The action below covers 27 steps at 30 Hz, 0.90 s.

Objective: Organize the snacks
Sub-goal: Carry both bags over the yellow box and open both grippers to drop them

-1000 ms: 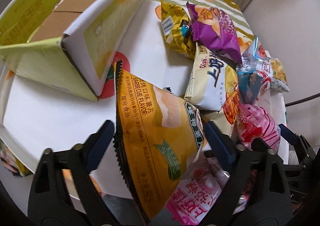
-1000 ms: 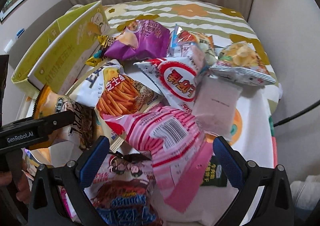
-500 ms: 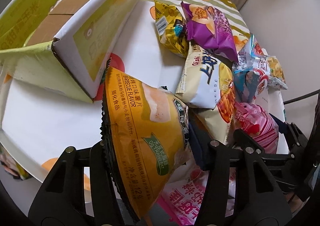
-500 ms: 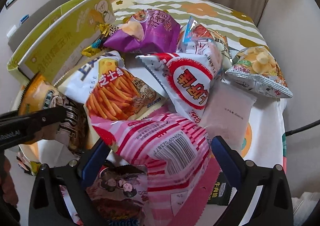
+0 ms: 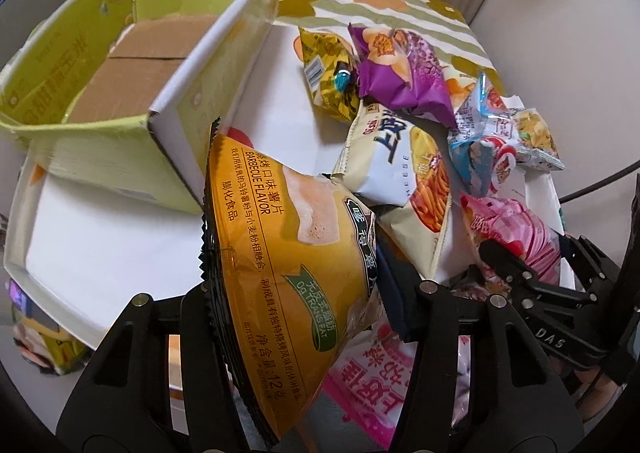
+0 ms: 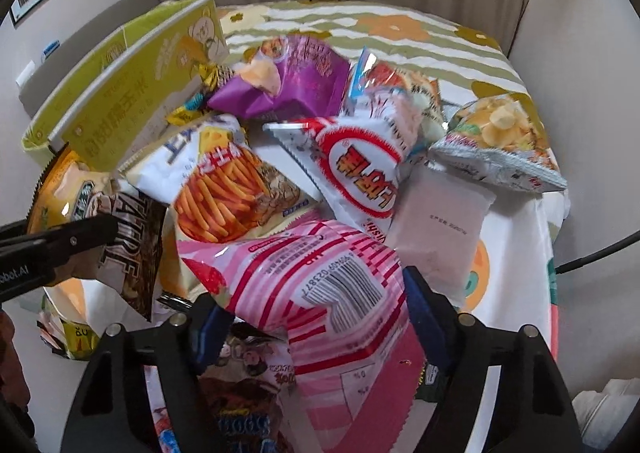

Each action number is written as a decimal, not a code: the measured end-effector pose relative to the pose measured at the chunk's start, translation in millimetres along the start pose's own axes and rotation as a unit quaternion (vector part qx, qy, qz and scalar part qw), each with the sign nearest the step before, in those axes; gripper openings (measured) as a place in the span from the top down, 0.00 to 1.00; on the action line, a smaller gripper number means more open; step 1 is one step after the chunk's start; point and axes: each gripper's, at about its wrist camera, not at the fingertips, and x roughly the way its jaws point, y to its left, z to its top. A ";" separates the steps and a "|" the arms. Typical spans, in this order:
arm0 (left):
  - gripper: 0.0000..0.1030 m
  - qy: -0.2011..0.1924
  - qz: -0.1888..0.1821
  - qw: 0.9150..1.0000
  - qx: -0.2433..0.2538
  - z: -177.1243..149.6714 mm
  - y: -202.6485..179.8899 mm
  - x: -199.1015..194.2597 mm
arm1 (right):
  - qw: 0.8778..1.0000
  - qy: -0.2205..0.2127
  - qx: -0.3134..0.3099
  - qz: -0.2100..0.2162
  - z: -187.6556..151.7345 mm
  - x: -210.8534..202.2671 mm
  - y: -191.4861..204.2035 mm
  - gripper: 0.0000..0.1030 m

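Note:
My left gripper [image 5: 298, 301] is shut on an orange barbecue chips bag [image 5: 280, 237], held a little above the white surface next to the yellow-green cardboard box [image 5: 224, 85]. The box is open at the top, with bare brown cardboard inside. My right gripper [image 6: 318, 313] points down at the snack pile. Its jaws are closing, and the blue pads touch both sides of a puffy pink striped bag [image 6: 320, 277]. In the right wrist view a left finger [image 6: 72, 241] shows at the left edge, beside the orange bag [image 6: 64, 189].
The pile holds a purple bag [image 6: 296, 81], a cheese-stick bag [image 6: 224, 181], a red-and-white bag [image 6: 360, 169], a silver chips bag [image 6: 500, 141] and a pale flat sachet [image 6: 436, 225]. A floral striped cloth [image 6: 400, 25] covers the table. A cable [image 6: 592, 257] hangs at the right.
The left jaws closed onto the orange bag and raised it slightly. The right jaws went from wide open to narrowed against the pink striped bag.

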 end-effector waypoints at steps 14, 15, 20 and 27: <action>0.52 -0.078 -0.017 0.997 0.024 19.8 1.4 -93.1 | 0.994 -0.098 0.012 0.044 33.3 -86.7 19.5 0.28; 0.52 -0.086 -0.018 0.996 0.025 24.7 4.3 -99.4 | 0.992 -0.113 0.012 0.049 41.1 -94.2 24.0 0.28; 0.52 -0.118 -0.021 0.992 0.026 57.9 32.8 -123.6 | 0.989 -0.141 -0.025 0.038 76.8 -110.7 55.5 0.27; 0.52 -0.128 -0.031 0.990 0.043 122.3 99.7 -125.3 | 0.984 -0.170 -0.044 0.037 125.3 -116.5 113.7 0.27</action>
